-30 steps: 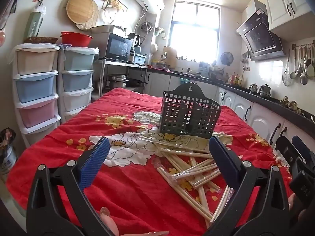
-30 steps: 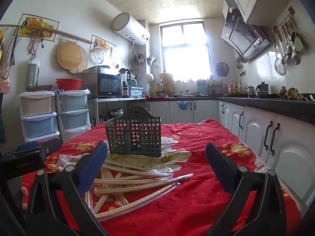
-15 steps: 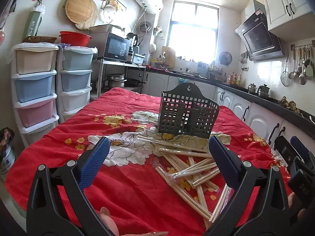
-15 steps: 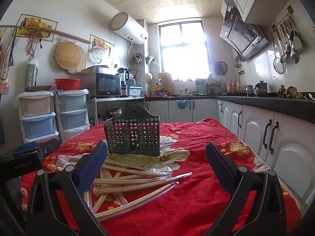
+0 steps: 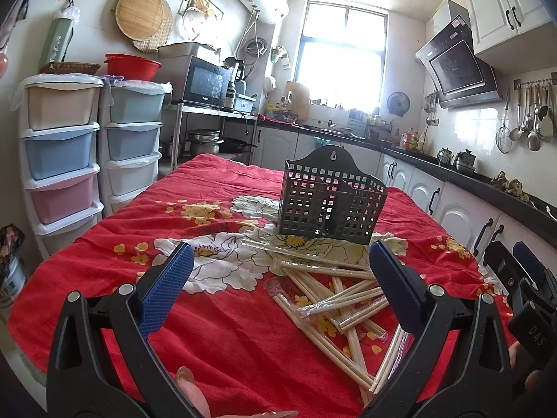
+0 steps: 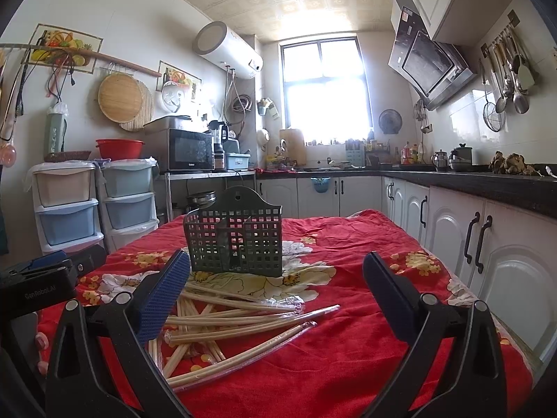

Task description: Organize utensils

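Setting: a kitchen, with a desk covered by a red cloth printed with white and yellow flowers.
Far left: two stacks of pastel plastic drawers stand against the wall beside the desk; a red basin sits on top of them.
Left gripper: held low over the near edge of the desk, empty, its blue-padded fingers spread wide apart. The right-hand finger overlaps the chopstick pile in the left wrist view; whether it touches them cannot be told.
Chopsticks: a loose, criss-crossed pile of pale wooden sticks, some in clear plastic sleeves, lying flat on the cloth toward the right of centre, just in front of the basket.
Utensil basket: a dark, square-holed plastic holder with a rounded hanging tab at the back, standing upright on the cloth behind the pile. A divider splits it into compartments; no chopsticks are seen inside.
Right gripper: held low at the near edge of the desk, empty, fingers spread wide. In its own view the pile lies between the fingers, nearer the left one, with the basket beyond.
Far right: white cabinets under a dark counter, and ladles hanging on the tiled wall.
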Demonstrator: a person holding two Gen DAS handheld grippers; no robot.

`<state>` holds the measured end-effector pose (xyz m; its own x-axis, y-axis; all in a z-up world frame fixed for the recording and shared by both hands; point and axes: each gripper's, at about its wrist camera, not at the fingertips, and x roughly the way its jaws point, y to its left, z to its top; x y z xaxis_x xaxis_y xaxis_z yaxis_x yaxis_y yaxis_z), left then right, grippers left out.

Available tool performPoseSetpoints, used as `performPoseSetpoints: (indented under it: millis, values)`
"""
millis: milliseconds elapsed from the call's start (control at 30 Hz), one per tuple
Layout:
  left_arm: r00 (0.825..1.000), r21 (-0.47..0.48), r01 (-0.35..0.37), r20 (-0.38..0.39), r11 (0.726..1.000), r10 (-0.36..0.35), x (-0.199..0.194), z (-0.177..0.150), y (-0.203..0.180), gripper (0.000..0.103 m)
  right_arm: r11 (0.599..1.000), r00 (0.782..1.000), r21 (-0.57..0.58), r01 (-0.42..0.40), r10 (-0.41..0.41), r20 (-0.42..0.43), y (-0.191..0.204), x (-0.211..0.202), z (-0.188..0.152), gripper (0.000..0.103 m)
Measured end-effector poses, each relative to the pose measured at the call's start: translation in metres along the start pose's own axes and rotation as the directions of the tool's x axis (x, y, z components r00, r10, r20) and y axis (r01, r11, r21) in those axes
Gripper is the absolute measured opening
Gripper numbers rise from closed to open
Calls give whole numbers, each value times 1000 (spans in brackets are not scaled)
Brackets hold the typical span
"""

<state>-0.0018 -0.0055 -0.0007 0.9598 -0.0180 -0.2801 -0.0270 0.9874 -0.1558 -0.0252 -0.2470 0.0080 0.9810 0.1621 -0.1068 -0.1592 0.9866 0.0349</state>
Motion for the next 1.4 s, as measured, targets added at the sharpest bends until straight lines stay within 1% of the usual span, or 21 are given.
performPoseSetpoints:
  millis: [467, 700, 900, 967, 1100, 1200, 1267, 1400]
  values:
    - [1000, -3, -5, -6, 1000, 5, 0, -3, 0, 93, 1000, 1000, -6, -9, 9, -15, 3, 2, -3, 97]
    - [999, -39, -23, -28, 999, 22, 3, -5, 14, 93, 999, 998, -28, -42, 40, -50, 10, 7, -4, 97]
    - [997, -68, -42, -61, 997, 38, 8, -1, 26, 93, 997, 993, -42, -70, 66, -98, 15, 15, -2, 97]
    - [997, -76, -41, -75, 996, 36, 10, 0, 30, 93, 996, 991, -56, -66, 60, -117, 17, 18, 0, 97]
    - [995, -87, -26, -94, 996, 18, 15, 5, 35, 93, 994, 985, -81, -72, 59, -159, 19, 27, 4, 97]
    - [994, -102, -3, -108, 995, -9, 20, 12, 37, 93, 994, 981, -78, -71, 56, -185, 17, 33, 6, 97]
    - [993, -101, -1, -120, 995, -11, 25, 17, 37, 93, 995, 975, -67, -72, 56, -213, 13, 40, 8, 97]
    - [990, -119, 31, -136, 992, -47, 35, 27, 36, 93, 998, 962, -46, -44, 30, -273, 2, 55, 14, 97]
